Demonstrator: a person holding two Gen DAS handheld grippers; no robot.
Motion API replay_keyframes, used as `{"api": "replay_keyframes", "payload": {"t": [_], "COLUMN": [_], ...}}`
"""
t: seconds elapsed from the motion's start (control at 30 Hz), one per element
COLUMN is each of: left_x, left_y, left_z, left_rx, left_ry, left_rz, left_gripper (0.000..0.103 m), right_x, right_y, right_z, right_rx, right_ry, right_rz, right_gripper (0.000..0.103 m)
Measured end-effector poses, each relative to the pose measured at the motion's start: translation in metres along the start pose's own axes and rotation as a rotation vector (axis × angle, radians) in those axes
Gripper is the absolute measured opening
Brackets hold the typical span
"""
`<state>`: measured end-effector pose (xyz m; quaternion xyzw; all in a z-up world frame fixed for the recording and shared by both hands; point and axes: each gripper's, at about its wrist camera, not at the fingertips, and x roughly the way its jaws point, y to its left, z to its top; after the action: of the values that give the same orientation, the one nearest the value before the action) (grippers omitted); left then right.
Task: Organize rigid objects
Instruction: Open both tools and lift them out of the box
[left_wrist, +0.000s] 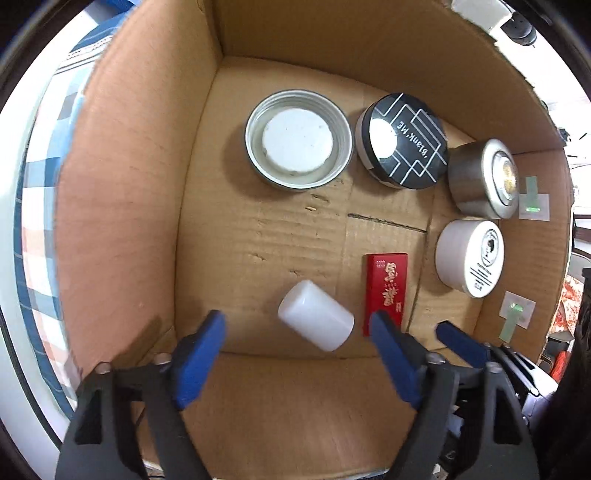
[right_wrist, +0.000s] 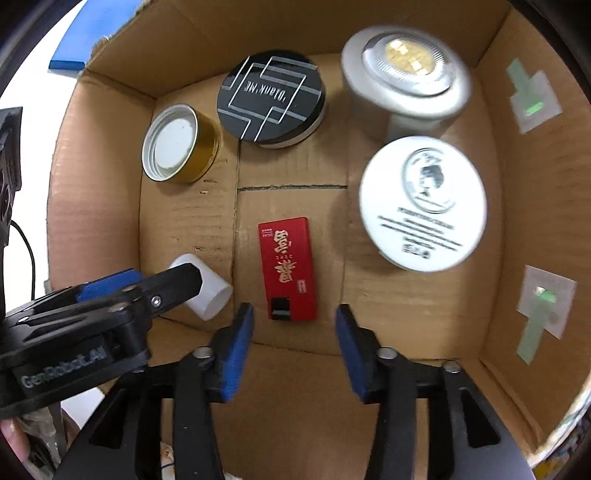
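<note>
Both grippers hang over an open cardboard box (left_wrist: 122, 177) (right_wrist: 96, 206). On its floor lie a white cylinder on its side (left_wrist: 316, 320) (right_wrist: 212, 291), a red flat box with gold characters (left_wrist: 388, 290) (right_wrist: 288, 267), a gold-sided metal lid (left_wrist: 298, 139) (right_wrist: 181, 144), a black round tin (left_wrist: 404, 142) (right_wrist: 271, 98), a silver round jar (left_wrist: 482, 179) (right_wrist: 406, 79) and a white round jar (left_wrist: 469, 258) (right_wrist: 423, 203). My left gripper (left_wrist: 297, 325) is open, its jaws either side of the white cylinder, not touching. My right gripper (right_wrist: 295, 317) is open just above the red box's near end.
The box walls rise on all sides. Green tape patches (right_wrist: 532, 98) stick on the right wall. A checked cloth (left_wrist: 37, 221) lies outside to the left. The left gripper's body (right_wrist: 92, 314) crosses the right wrist view's lower left.
</note>
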<state>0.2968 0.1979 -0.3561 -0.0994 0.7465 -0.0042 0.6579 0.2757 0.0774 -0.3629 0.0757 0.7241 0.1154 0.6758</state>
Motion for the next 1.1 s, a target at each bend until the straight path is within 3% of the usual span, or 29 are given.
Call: {"api": "replay_keyframes", "payload": {"t": [0.17,0.23,0.33,0.37,0.7,0.87,1.1], "left_x": [-0.028,-0.042,-0.064,-0.072,-0.146,-0.177,-0.208], "left_y": [-0.019,-0.026,-0.034,-0.032,-0.039,-0.047,-0.065], "left_z": [-0.019,-0.029,-0.04,-0.039,-0.089,-0.114,-0.139], "left_rx": [0.011,0.02,0.025,0.026,0.046,0.053,0.08], "left_ry": [-0.068,-0.106,-0.154,-0.166,-0.335,-0.395,-0.456], "left_rz": [0.031,0.043,0.049,0.05,0.069,0.068,0.076], "left_gripper": [0.089,0.103,0.103,0.103,0.103,0.103,0.103], "right_x": [-0.024,-0.037,-0.056,-0.061,-0.161,-0.209,-0.242], "right_y": [-0.002,-0.003,0.0,-0.005,-0.008,-0.007,-0.008], "right_z": [-0.008,-0.012,-0.017,-0.021,-0.074,-0.1,-0.122], "right_rx": [-0.007,-0.007,-0.008,-0.012,-0.058,-0.083,-0.109], "right_ry": [-0.054,-0.082,-0.112,-0.123,-0.265,-0.317,-0.351], "right_rz": [-0.078,-0.089,-0.103,-0.107,-0.163,-0.138,-0.097], "right_gripper": [0.067,0.078,0.098,0.1,0.102,0.102,0.102]}}
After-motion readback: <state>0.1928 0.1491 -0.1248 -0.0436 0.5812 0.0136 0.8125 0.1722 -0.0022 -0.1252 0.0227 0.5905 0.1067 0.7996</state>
